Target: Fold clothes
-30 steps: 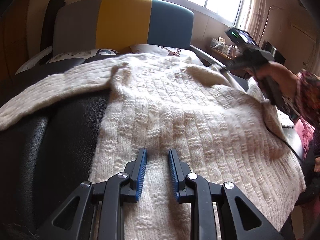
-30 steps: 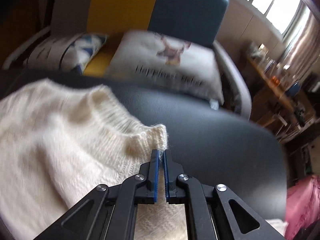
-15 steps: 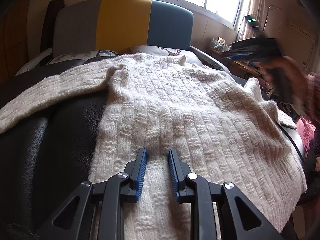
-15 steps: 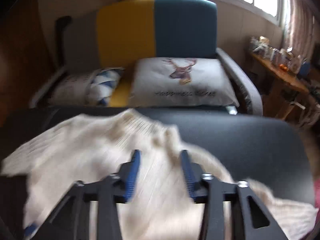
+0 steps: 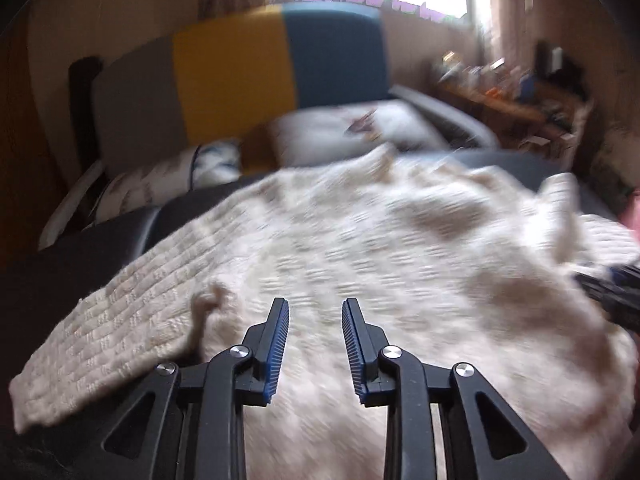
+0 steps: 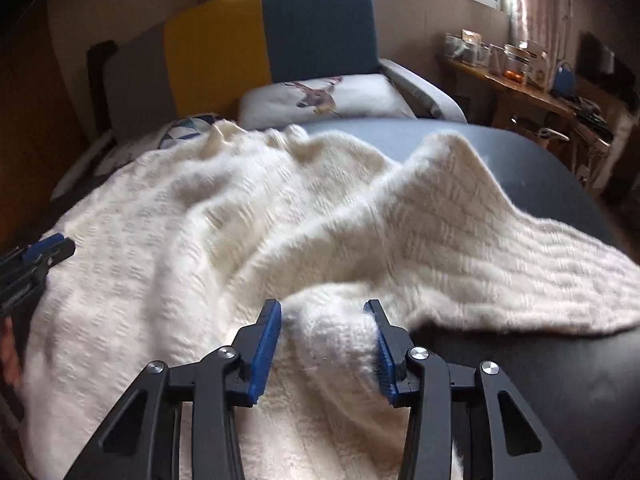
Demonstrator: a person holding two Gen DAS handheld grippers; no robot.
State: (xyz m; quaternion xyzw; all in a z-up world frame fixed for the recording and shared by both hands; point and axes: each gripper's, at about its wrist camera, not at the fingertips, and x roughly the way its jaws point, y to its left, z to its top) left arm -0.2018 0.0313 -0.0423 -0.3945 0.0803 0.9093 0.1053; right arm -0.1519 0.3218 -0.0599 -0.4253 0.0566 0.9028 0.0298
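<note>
A cream knitted sweater (image 5: 360, 240) lies spread on a dark padded table (image 5: 60, 272). In the blurred left wrist view, my left gripper (image 5: 314, 304) hangs open just over the sweater's body, beside the armpit of the left sleeve (image 5: 120, 332). My right gripper (image 6: 323, 306) stands wide open with a raised fold of the sweater (image 6: 180, 220) between its fingers, not pinched. The other sleeve (image 6: 520, 264) runs off to the right across the table (image 6: 540, 380). Each gripper shows at the edge of the other's view: the right gripper (image 5: 612, 292), the left gripper (image 6: 36, 256).
Behind the table stands a sofa with a grey, yellow and teal back (image 6: 260, 44) and a deer-print cushion (image 6: 320, 96). A cluttered wooden side table (image 6: 532, 80) is at the back right under a window.
The right gripper let go of the sweater's far edge, opened wide and came back to the near hem. The left gripper shifted towards the left sleeve and is moving.
</note>
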